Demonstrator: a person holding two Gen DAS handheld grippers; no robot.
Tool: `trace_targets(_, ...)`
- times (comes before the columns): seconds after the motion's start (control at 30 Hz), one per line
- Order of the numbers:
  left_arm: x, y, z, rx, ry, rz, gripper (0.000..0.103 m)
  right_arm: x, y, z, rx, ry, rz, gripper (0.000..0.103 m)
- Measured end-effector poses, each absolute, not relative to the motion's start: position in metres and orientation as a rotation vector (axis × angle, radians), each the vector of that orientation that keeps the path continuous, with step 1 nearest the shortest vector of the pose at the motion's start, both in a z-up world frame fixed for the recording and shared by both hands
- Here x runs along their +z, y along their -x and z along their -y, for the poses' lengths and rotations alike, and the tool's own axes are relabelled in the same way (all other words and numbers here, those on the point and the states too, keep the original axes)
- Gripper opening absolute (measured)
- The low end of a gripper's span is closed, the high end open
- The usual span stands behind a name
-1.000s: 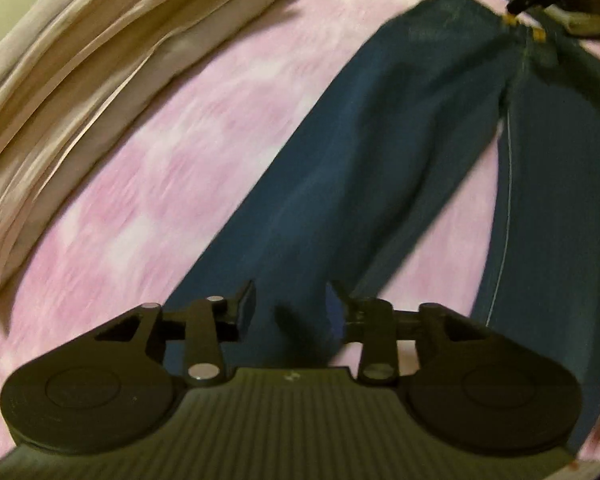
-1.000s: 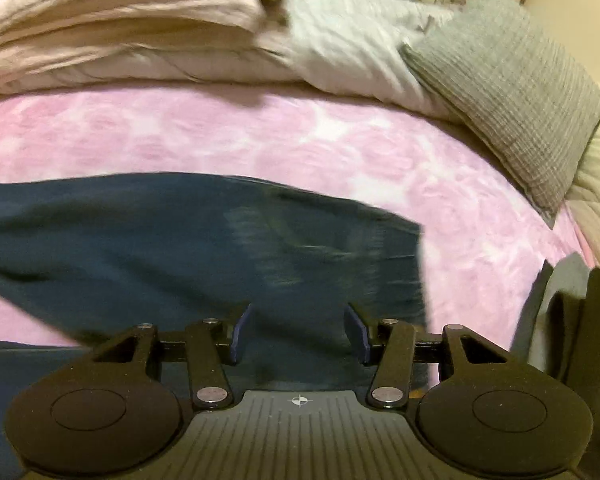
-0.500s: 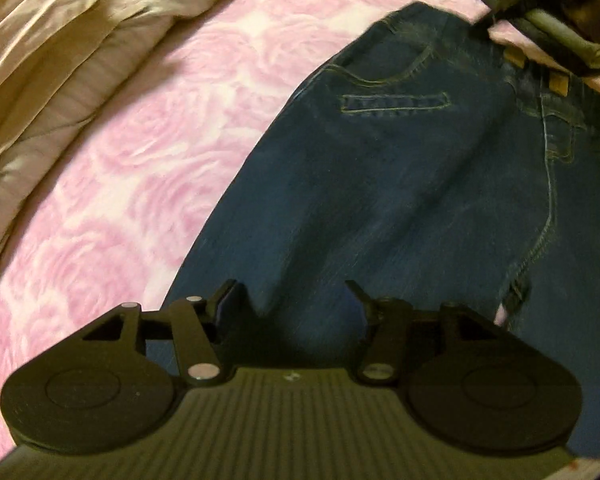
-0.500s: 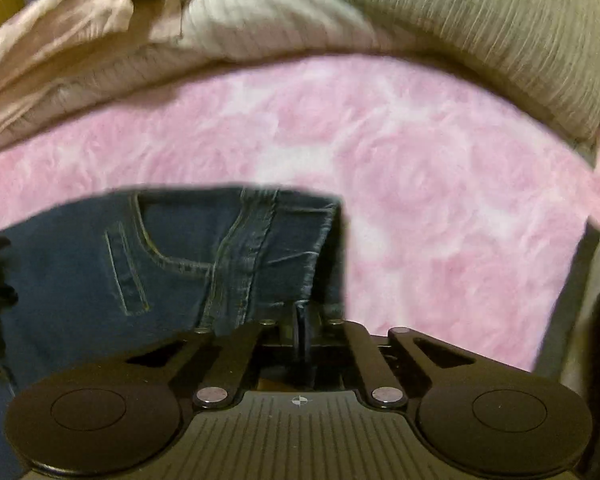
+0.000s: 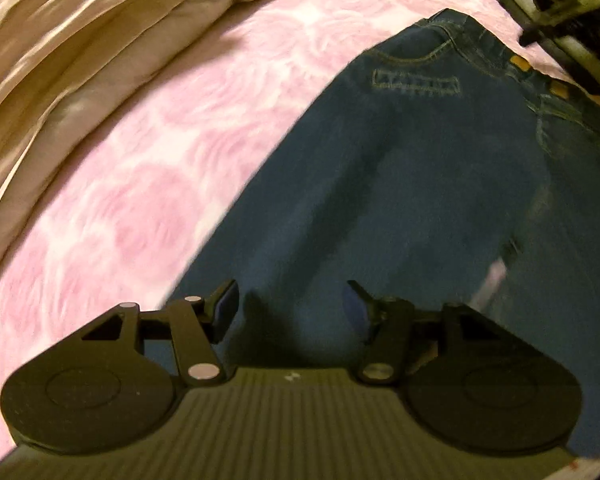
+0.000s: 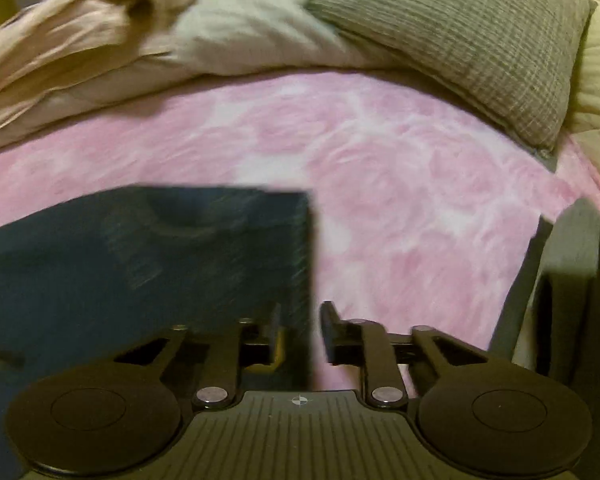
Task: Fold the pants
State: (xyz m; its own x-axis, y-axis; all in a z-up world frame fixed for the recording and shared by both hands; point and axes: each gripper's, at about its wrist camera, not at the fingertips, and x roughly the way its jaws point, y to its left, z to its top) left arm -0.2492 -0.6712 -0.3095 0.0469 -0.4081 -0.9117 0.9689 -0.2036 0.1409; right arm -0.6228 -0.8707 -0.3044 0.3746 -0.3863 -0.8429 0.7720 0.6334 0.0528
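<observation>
Dark blue jeans (image 5: 400,180) lie spread flat on the pink bed cover, waistband at the far end with a pocket and tan belt tabs showing. My left gripper (image 5: 292,310) hovers open over the upper leg, nothing between its fingers. In the left wrist view the right gripper's body (image 5: 560,8) sits at the waistband, top right. In the right wrist view the jeans (image 6: 160,260) fill the lower left, blurred. My right gripper (image 6: 303,333) is open, with the jeans' straight waist edge running between its fingers; pink cover shows in the gap.
The pink rose-patterned cover (image 6: 400,180) stretches around the jeans. A bunched beige duvet (image 5: 80,40) lies along the left and back, with white bedding (image 6: 252,28) and a grey ribbed pillow (image 6: 460,40) at the back right. Dark grey fabric (image 6: 572,280) hangs at the right edge.
The right gripper, shut at the waistband half a second ago, now has its fingers apart. The left gripper stayed open and moved up the leg toward the waist.
</observation>
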Motion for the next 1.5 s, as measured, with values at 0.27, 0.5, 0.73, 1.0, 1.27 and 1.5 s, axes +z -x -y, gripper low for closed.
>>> trace_targets(0.27,-0.313,0.262,0.542,-1.295,-1.066,-0.921,0.053,-0.317,0.618,0.768,-0.653,-0.612,-0.955,0.036)
trace_targets(0.5,-0.329,0.262,0.434,-1.131,-1.040,-1.050,0.055,-0.336,0.633,0.704,-0.687,-0.578,-1.074,0.037)
trace_targets(0.73,-0.337,0.239,0.339,-1.090,-0.973,-1.108,0.066,-0.319,0.628,0.651,-0.838,-0.557,-1.198,0.048)
trace_targets(1.0,-0.311,0.201,0.243,-1.027,-0.965,-1.063,0.062,-0.271,0.586,0.546,-0.808,-0.550,-1.126,0.057)
trace_targets(1.27,-0.261,0.208,0.222,-1.068,-0.910,-0.950,0.062,-0.248,0.561,0.488,-0.763,-0.525,-1.126,0.059)
trace_targets(1.5,-0.217,0.237,0.245,-1.045,-0.860,-0.928,0.062,-0.212,0.592,0.504,-0.768,-0.538,-1.113,0.060)
